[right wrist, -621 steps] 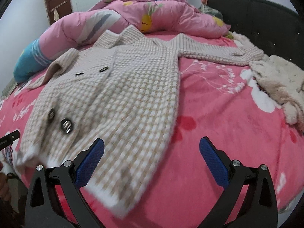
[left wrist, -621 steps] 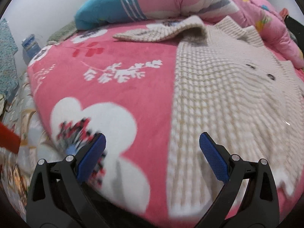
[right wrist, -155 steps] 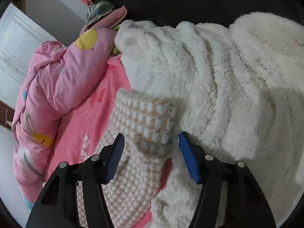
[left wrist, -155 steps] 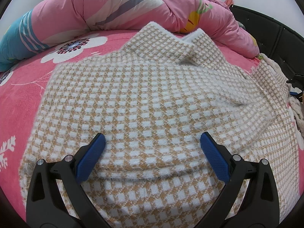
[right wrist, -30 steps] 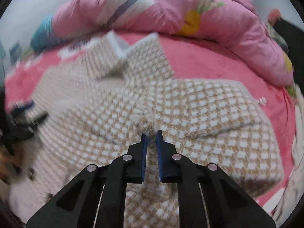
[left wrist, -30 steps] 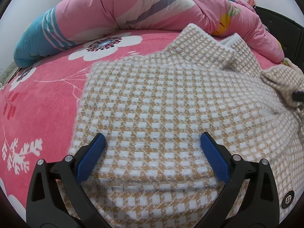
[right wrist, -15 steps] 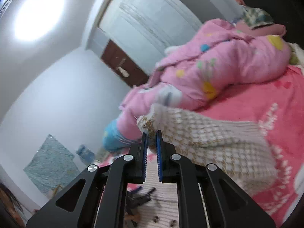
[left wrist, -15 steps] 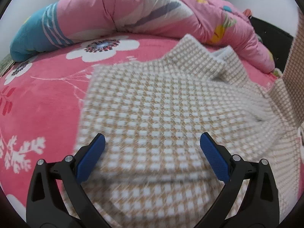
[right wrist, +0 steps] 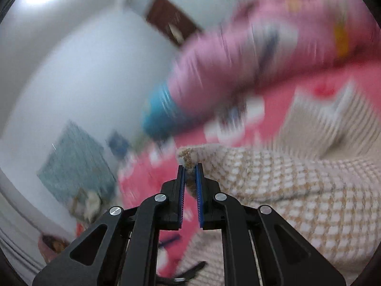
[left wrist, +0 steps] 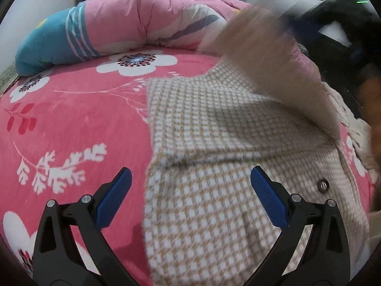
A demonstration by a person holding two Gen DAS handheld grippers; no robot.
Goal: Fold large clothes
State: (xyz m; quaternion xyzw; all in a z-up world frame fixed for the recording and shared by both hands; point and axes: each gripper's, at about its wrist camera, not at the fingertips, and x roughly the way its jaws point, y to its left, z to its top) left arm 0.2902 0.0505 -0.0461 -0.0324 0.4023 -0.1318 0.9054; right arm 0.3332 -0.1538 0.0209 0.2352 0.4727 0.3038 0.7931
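Note:
A beige-and-white checked knit coat (left wrist: 214, 190) lies on the pink flowered bedspread (left wrist: 71, 119). In the left wrist view my left gripper (left wrist: 188, 190) hovers open over the coat's left edge, with nothing between its blue pads. One sleeve (left wrist: 273, 66) is lifted and blurred, sweeping across the upper right above the coat's body. In the right wrist view my right gripper (right wrist: 189, 169) is shut on the cuff of that sleeve (right wrist: 188, 157), and the sleeve trails off to the right (right wrist: 297, 190).
A rolled pink and blue quilt (left wrist: 119, 28) lies along the far side of the bed. A white fluffy garment (left wrist: 352, 124) sits at the right edge. A dark headboard (left wrist: 345, 23) is at the upper right. A white wall and a brown door (right wrist: 171, 21) lie beyond.
My right gripper has swung the sleeve up and across toward the left over the coat; its view is now smeared. My left gripper has drifted left toward the coat's edge.

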